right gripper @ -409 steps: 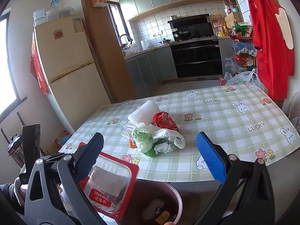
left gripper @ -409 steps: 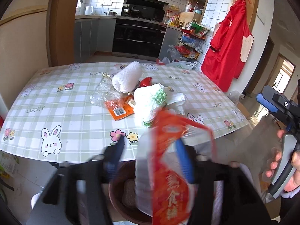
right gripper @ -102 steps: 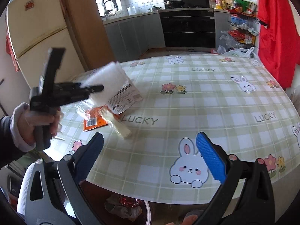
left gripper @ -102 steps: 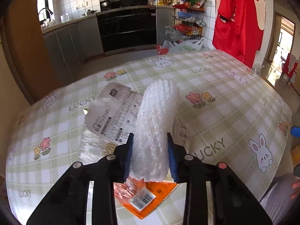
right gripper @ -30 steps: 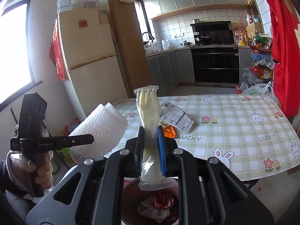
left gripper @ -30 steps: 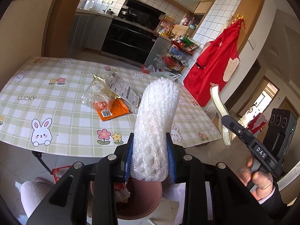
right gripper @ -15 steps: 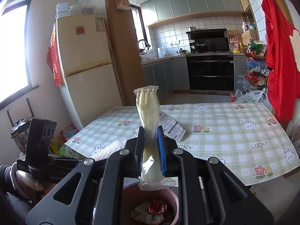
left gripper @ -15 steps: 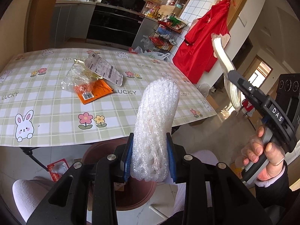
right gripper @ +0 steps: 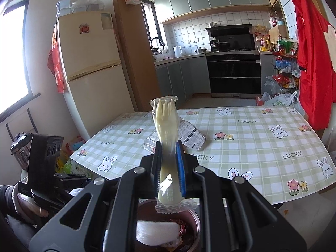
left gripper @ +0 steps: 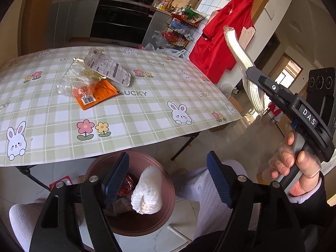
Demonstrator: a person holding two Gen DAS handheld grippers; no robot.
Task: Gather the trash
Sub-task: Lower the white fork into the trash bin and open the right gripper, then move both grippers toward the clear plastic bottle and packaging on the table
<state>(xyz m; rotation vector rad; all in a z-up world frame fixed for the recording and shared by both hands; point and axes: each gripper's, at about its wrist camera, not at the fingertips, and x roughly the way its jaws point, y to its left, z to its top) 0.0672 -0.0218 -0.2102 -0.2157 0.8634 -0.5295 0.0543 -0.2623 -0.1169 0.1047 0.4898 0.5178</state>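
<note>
My left gripper point(left gripper: 168, 178) hangs over the brown bin point(left gripper: 168, 205), its jaws opening with nothing between them. The white bubble-wrap roll point(left gripper: 148, 191) lies in the bin below, also seen as a white mass point(right gripper: 157, 231) in the right wrist view. My right gripper point(right gripper: 169, 168) is shut on a wrapped pale plastic fork point(right gripper: 166, 126), held upright over the bin point(right gripper: 195, 216). That fork point(left gripper: 241, 58) and right gripper show at the right of the left wrist view. On the table lie a clear wrapper point(left gripper: 71, 79), an orange packet point(left gripper: 96, 94) and a printed white packet point(left gripper: 109, 69).
The checked tablecloth with rabbits covers the table point(left gripper: 147, 105), whose near edge overhangs the bin. A person's white-clad knees point(left gripper: 205, 189) flank the bin. A red packet point(left gripper: 63, 182) lies on the floor. A red apron point(left gripper: 220, 48) hangs at the right; a fridge point(right gripper: 88, 73) stands left.
My left gripper has let go of the bubble-wrap roll, which has dropped into the bin, and its jaws have spread. The right gripper still holds the fork.
</note>
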